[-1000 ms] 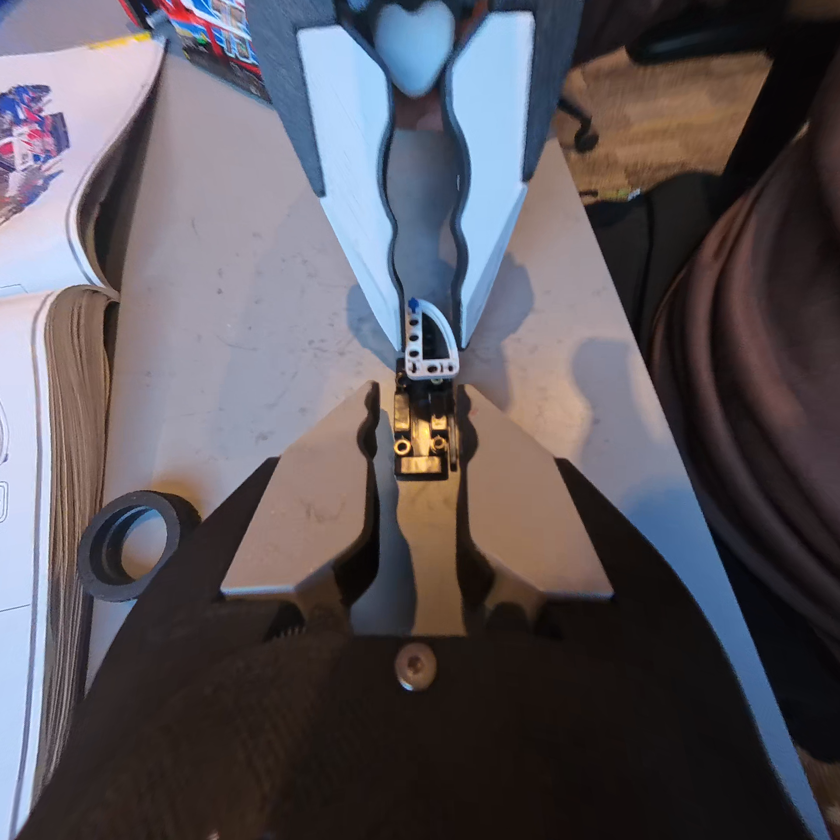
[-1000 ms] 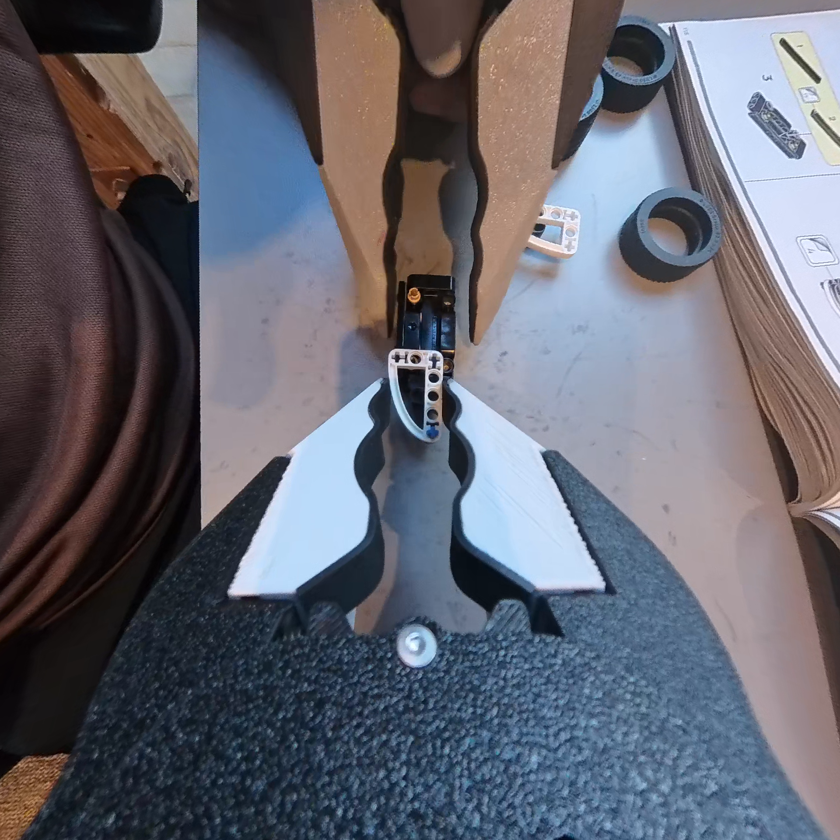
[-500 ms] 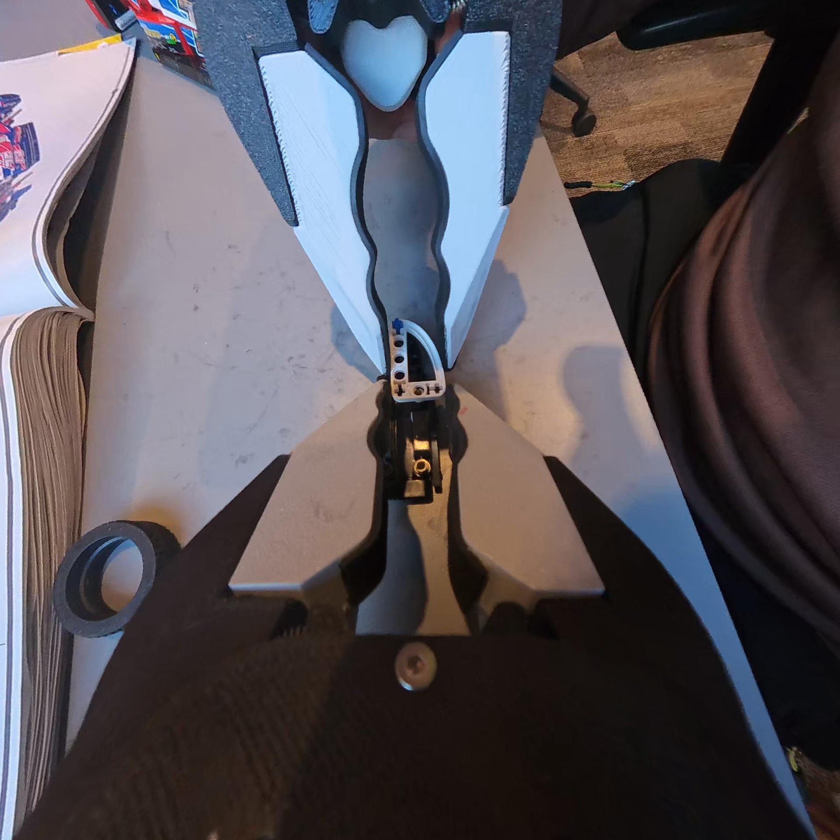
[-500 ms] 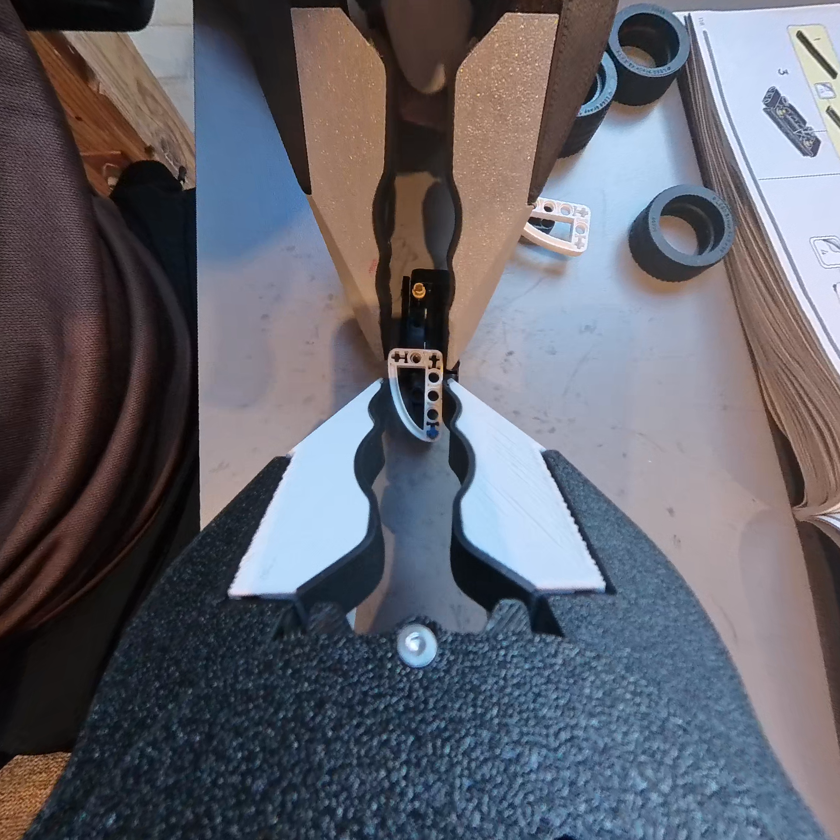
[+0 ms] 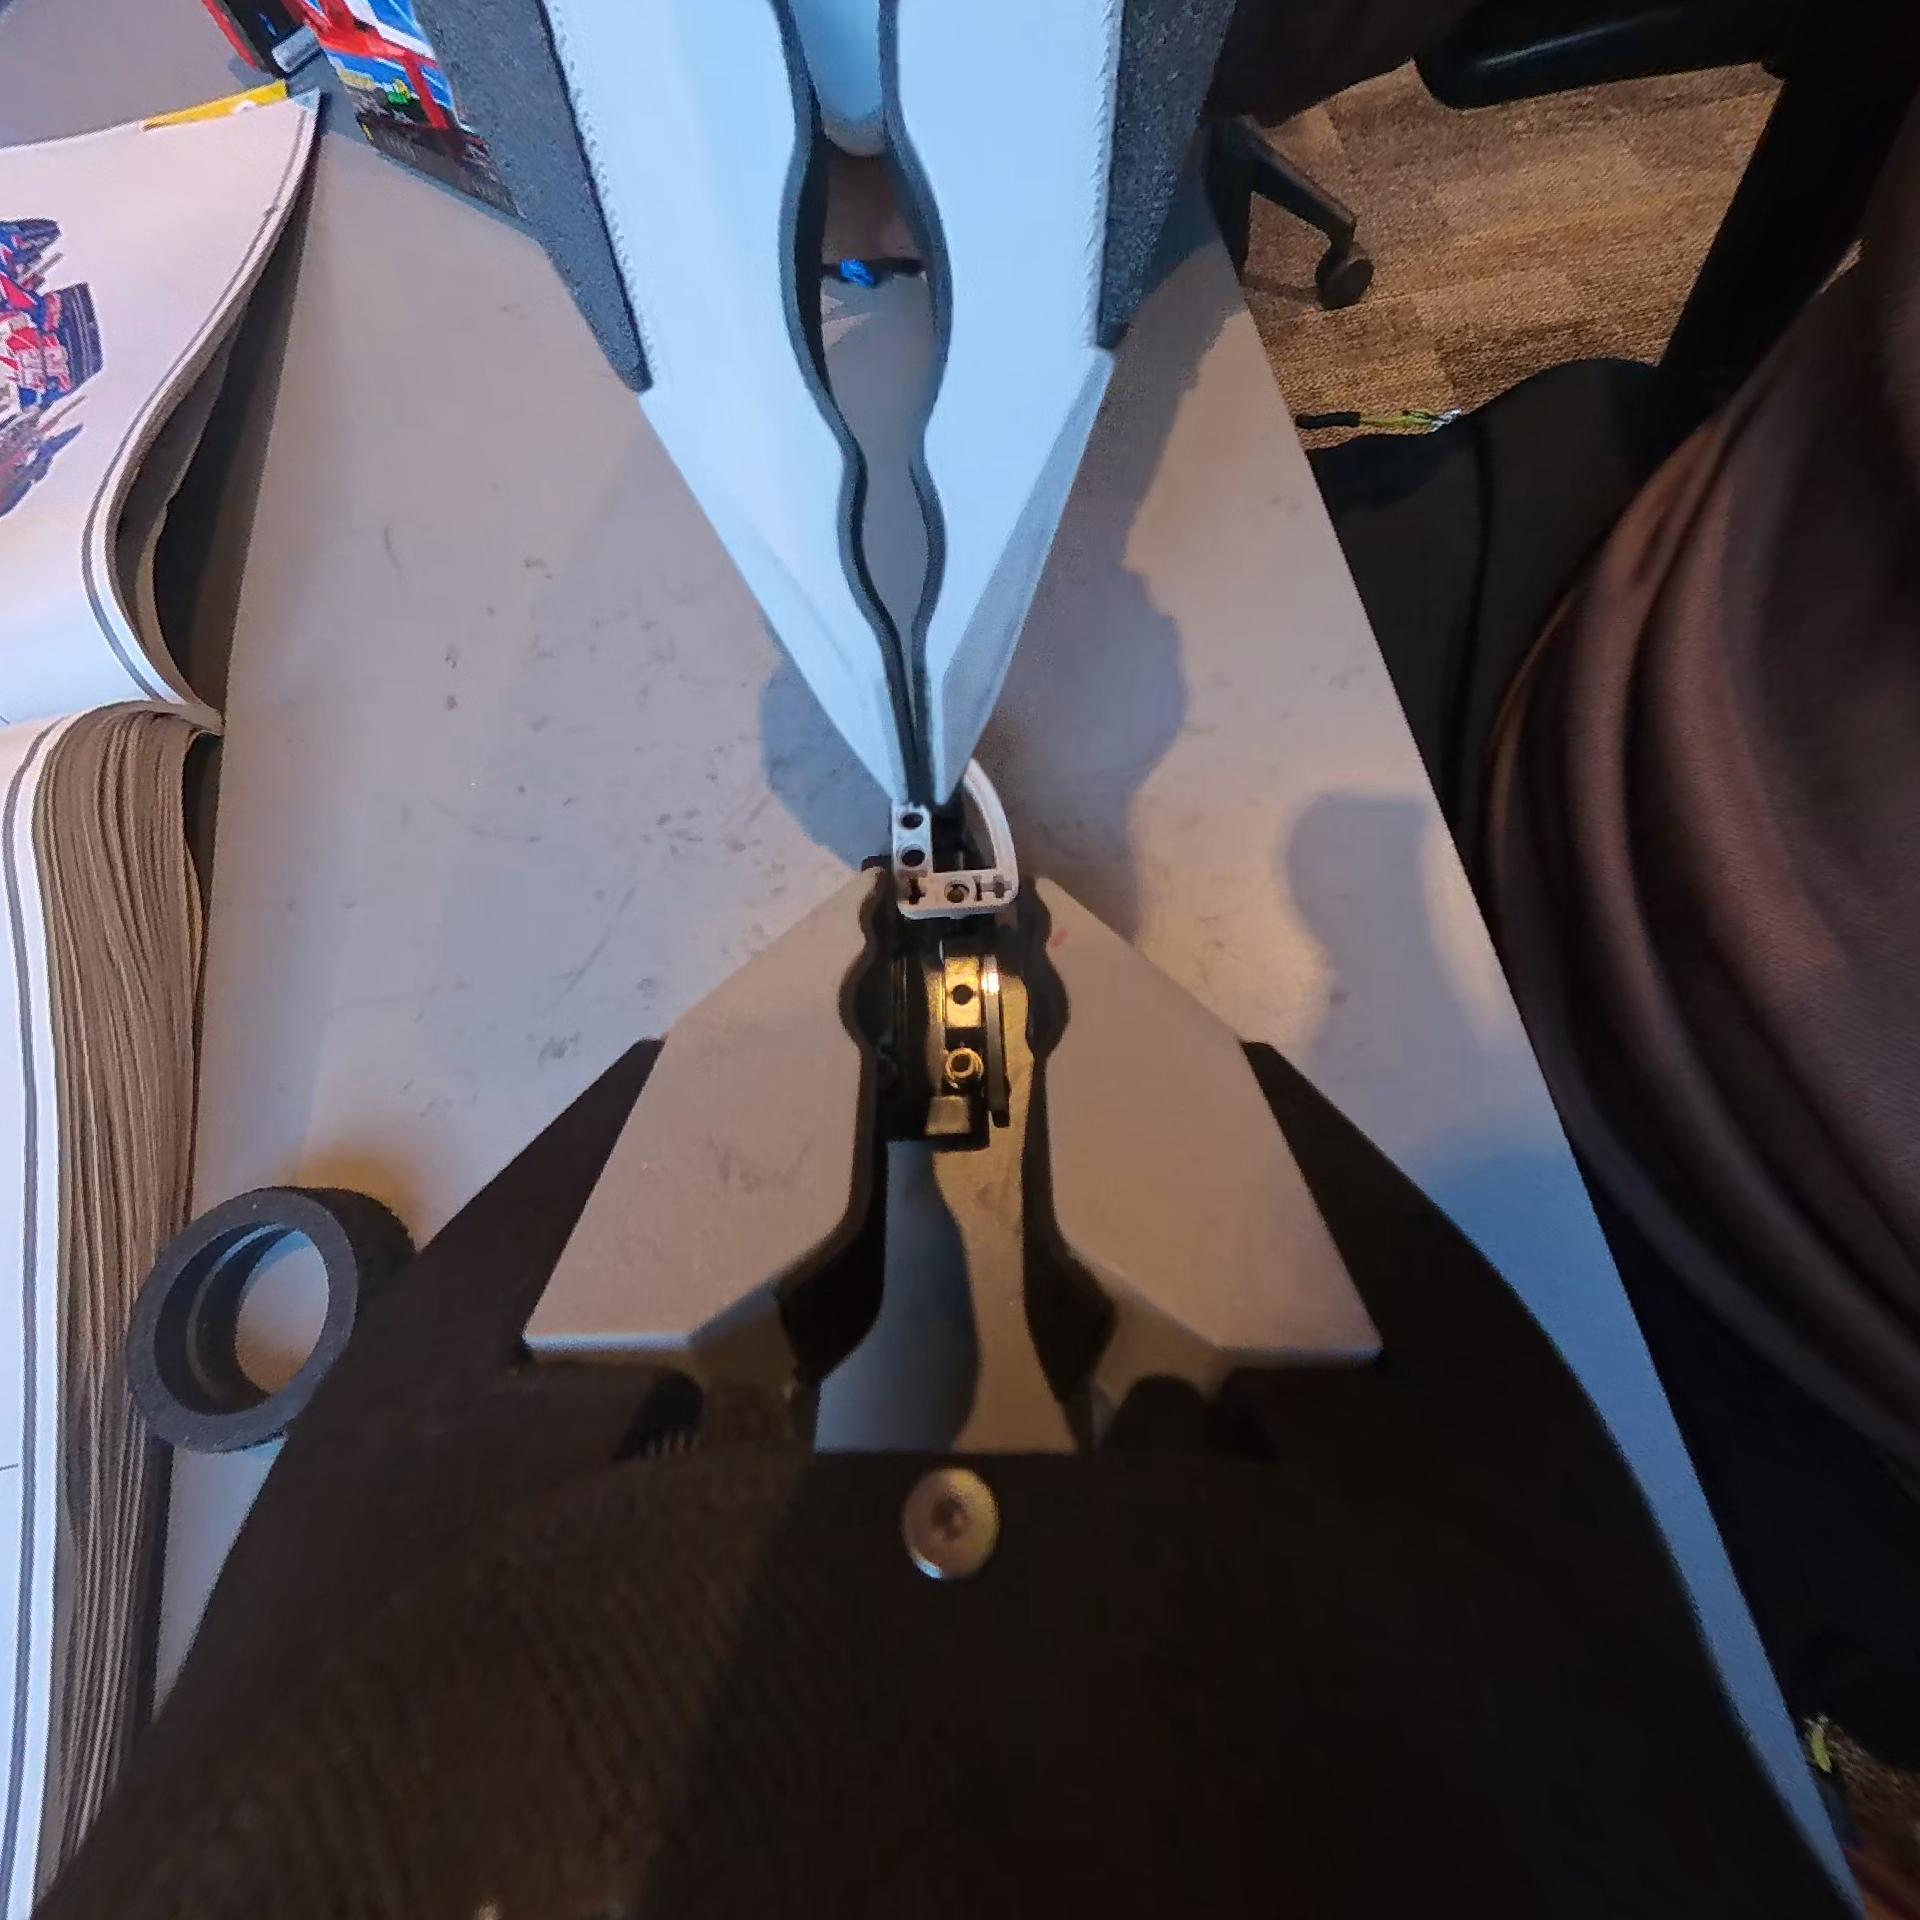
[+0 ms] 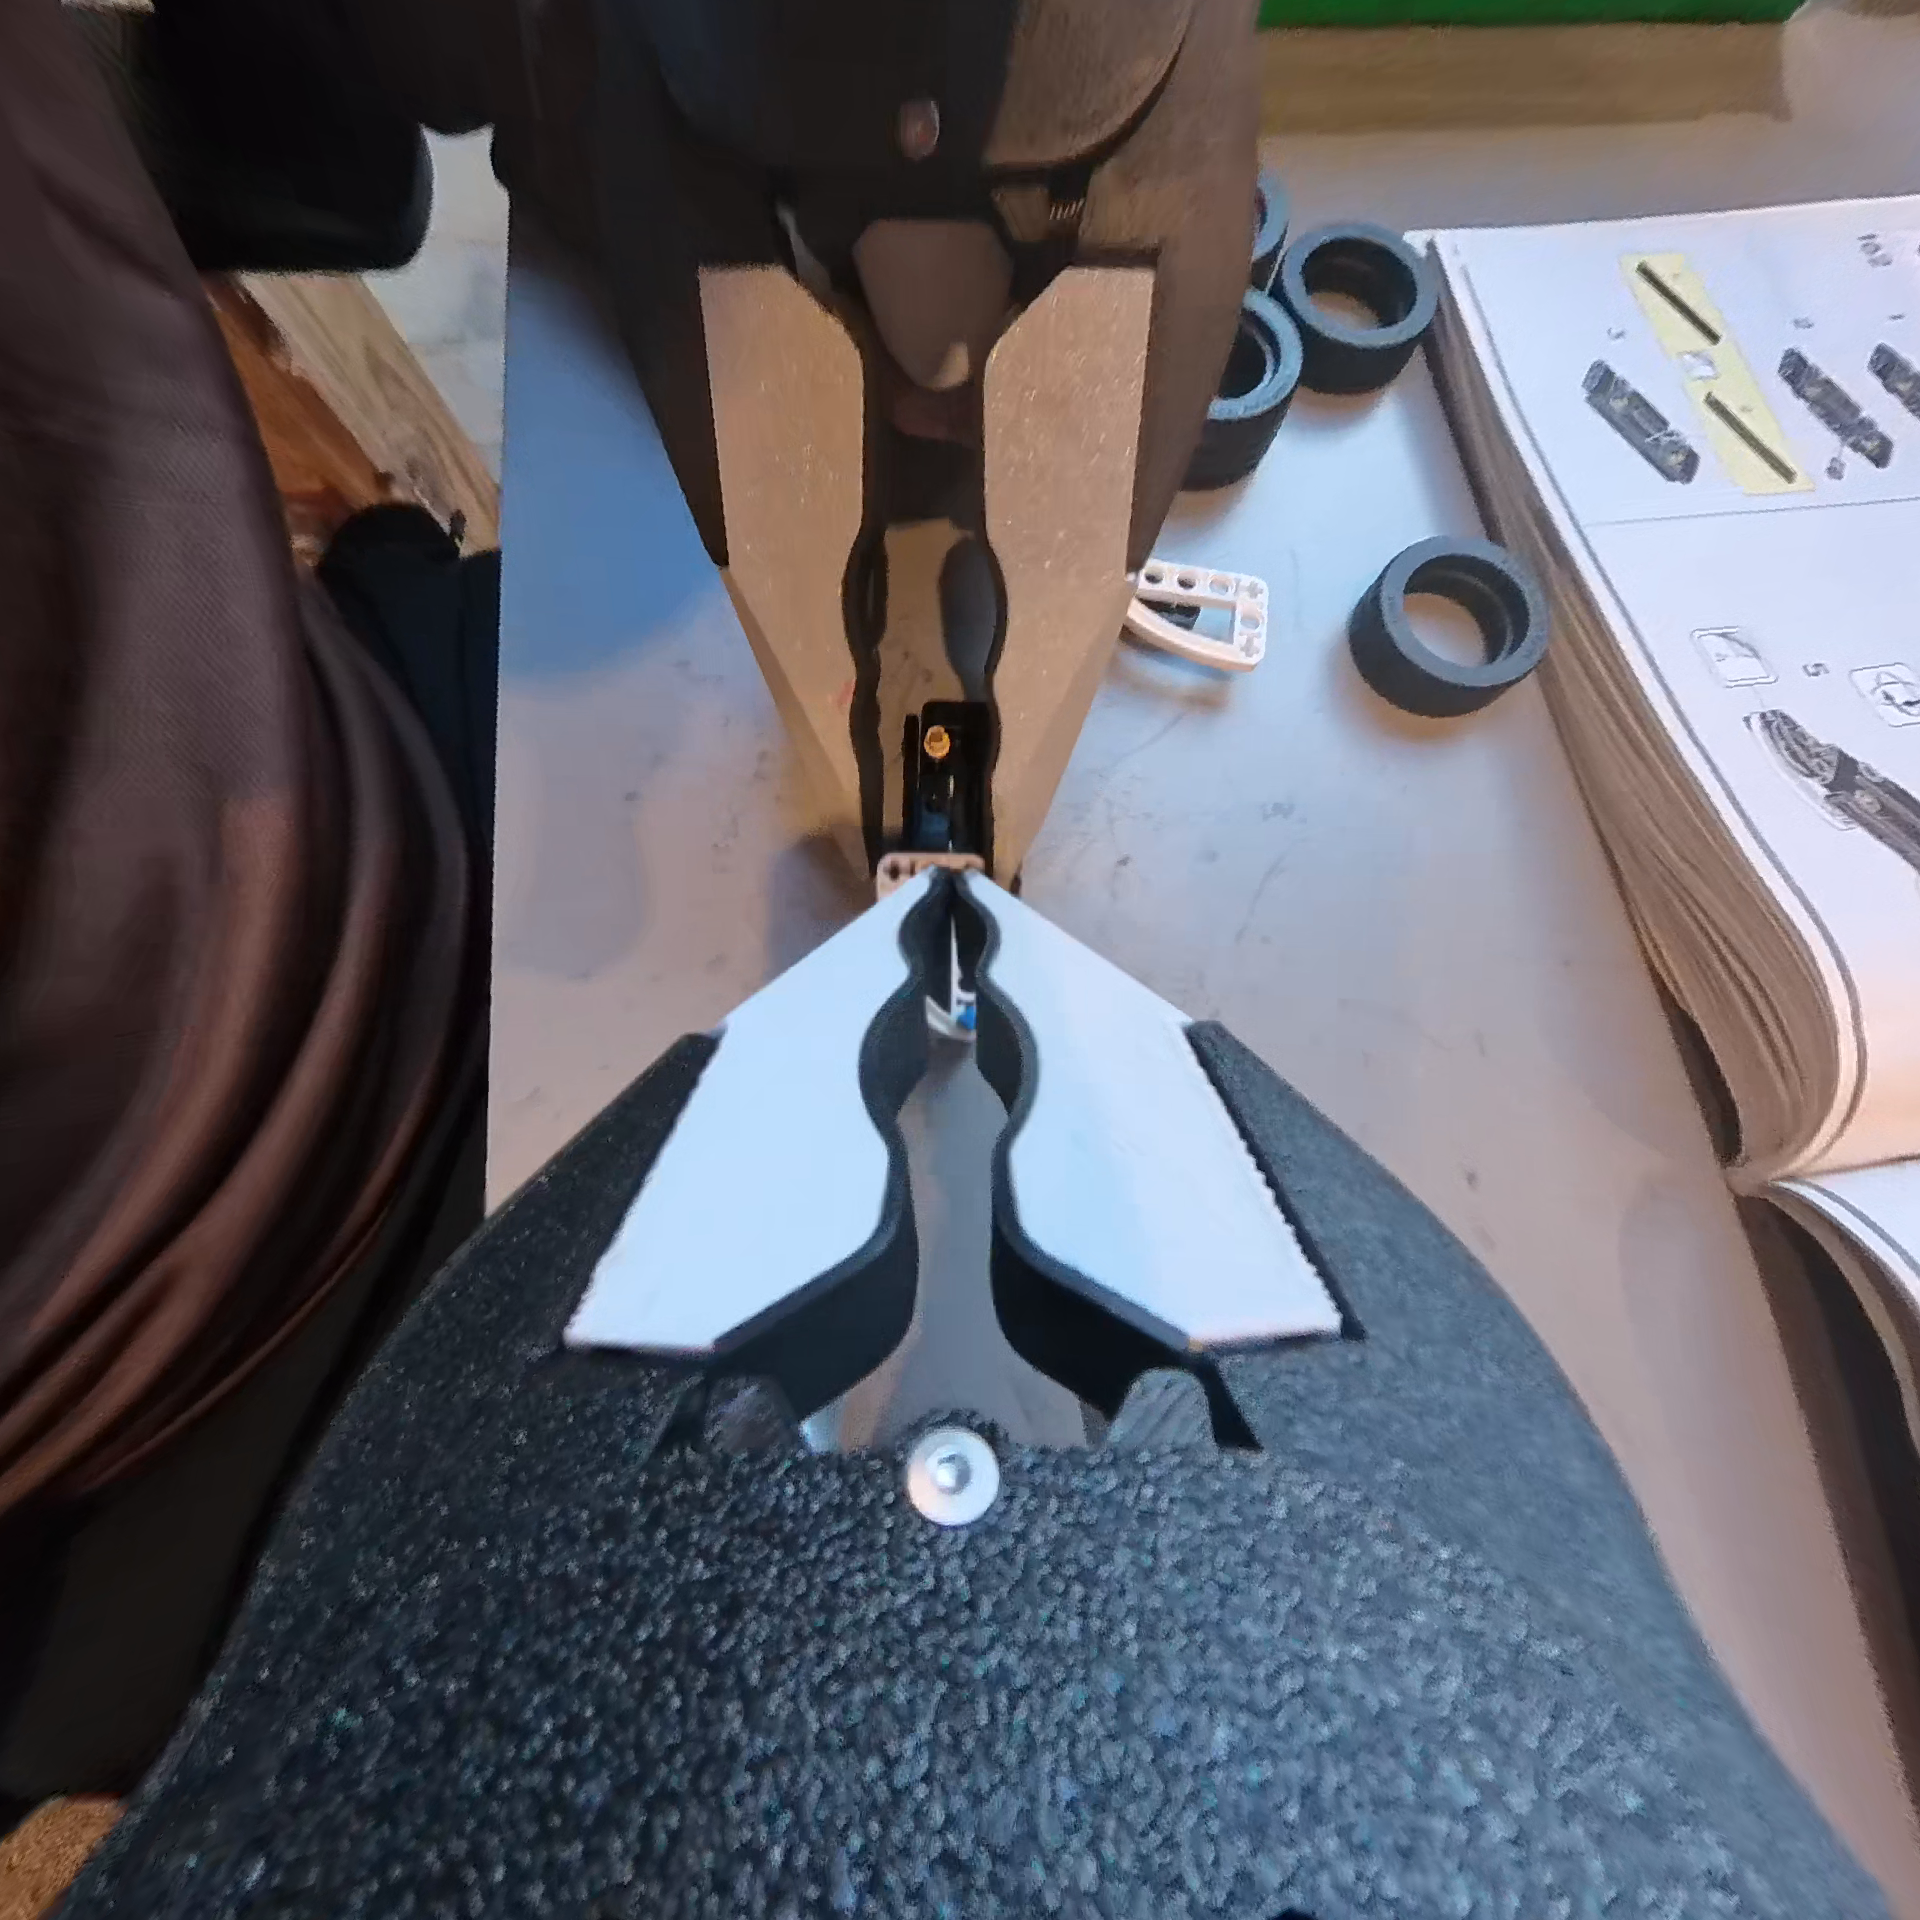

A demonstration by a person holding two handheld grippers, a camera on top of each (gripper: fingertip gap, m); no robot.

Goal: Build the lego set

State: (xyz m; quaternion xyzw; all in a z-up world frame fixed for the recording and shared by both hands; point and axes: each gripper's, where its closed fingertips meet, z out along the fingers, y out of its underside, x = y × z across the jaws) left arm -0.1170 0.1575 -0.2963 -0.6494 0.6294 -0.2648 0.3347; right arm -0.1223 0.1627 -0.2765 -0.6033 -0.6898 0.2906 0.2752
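The right claw [image 6: 954,883] has narrowed onto the white curved piece [image 5: 951,868], pressing it at twelve o'clock against the black block [image 5: 951,1039] clamped in the left claw [image 5: 951,914]; joining looks underway.

The instruction booklet [image 6: 1704,582] bears printed step numerals, beside diagrams.

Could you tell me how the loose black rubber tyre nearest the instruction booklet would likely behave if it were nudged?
The tyre lies tipped toward its side on the table, so it would probably slide or wobble rather than roll. It looks hollow, so likely light. Its matte, rubbery surface should grip well between fingers.
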